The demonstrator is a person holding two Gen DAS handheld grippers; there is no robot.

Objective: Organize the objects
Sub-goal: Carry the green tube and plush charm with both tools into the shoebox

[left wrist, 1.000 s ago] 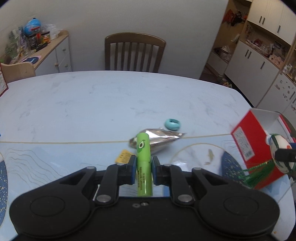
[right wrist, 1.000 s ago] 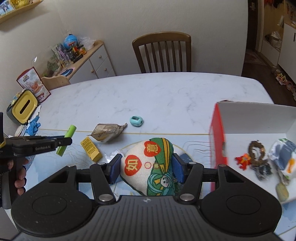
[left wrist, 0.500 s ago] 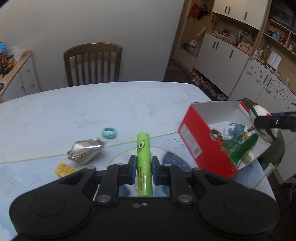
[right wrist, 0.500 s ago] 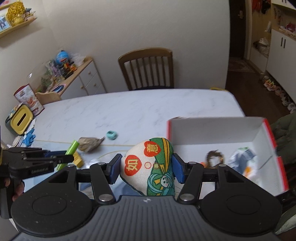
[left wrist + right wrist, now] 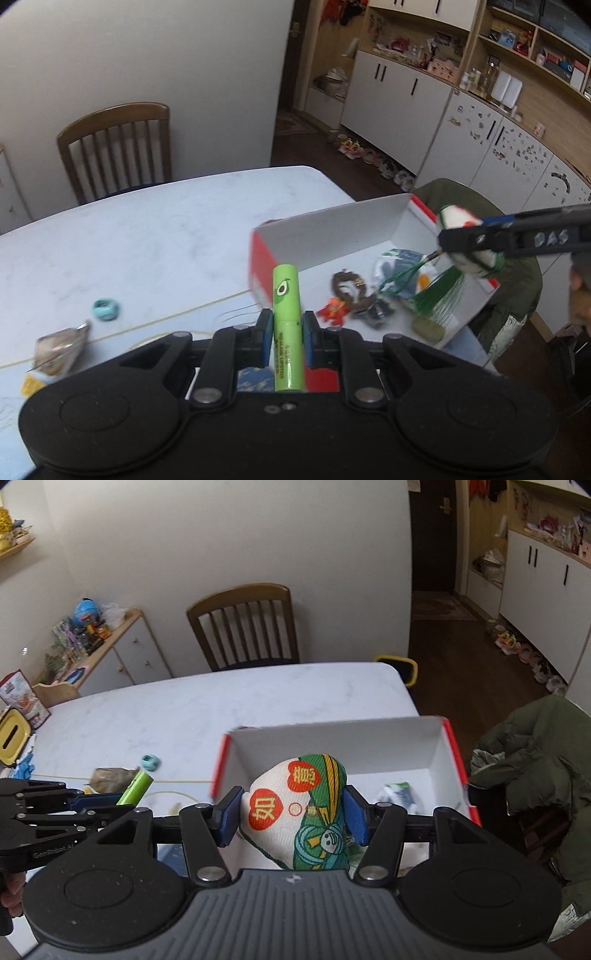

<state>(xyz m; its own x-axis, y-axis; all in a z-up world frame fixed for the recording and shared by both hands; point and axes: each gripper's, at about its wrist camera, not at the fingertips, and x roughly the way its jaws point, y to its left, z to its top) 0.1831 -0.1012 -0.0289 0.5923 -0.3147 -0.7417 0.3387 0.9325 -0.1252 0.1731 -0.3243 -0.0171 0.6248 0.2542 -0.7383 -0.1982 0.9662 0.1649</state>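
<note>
My left gripper (image 5: 287,338) is shut on a green lip balm tube (image 5: 286,317) with an avocado print, held just before the near left wall of the red and white box (image 5: 332,236). My right gripper (image 5: 293,814) is shut on a white and green embroidered pouch (image 5: 299,808) with red hearts, held over the box (image 5: 399,738). In the left wrist view the pouch (image 5: 467,240) hangs above the box's right side with its green tassel (image 5: 439,291) trailing inside. The box holds a brown ring, an orange trinket (image 5: 334,308) and a white packet (image 5: 399,260).
A teal sharpener (image 5: 106,309), a crumpled foil wrapper (image 5: 61,349) and a yellow piece (image 5: 32,386) lie on the marble table (image 5: 147,236) at left. A wooden chair (image 5: 243,627) stands at the far side. A green jacket (image 5: 535,760) drapes a chair at right.
Both grippers have swung right toward the box. The pouch now hangs over the box's inside and the lip balm has come up to its near left wall.
</note>
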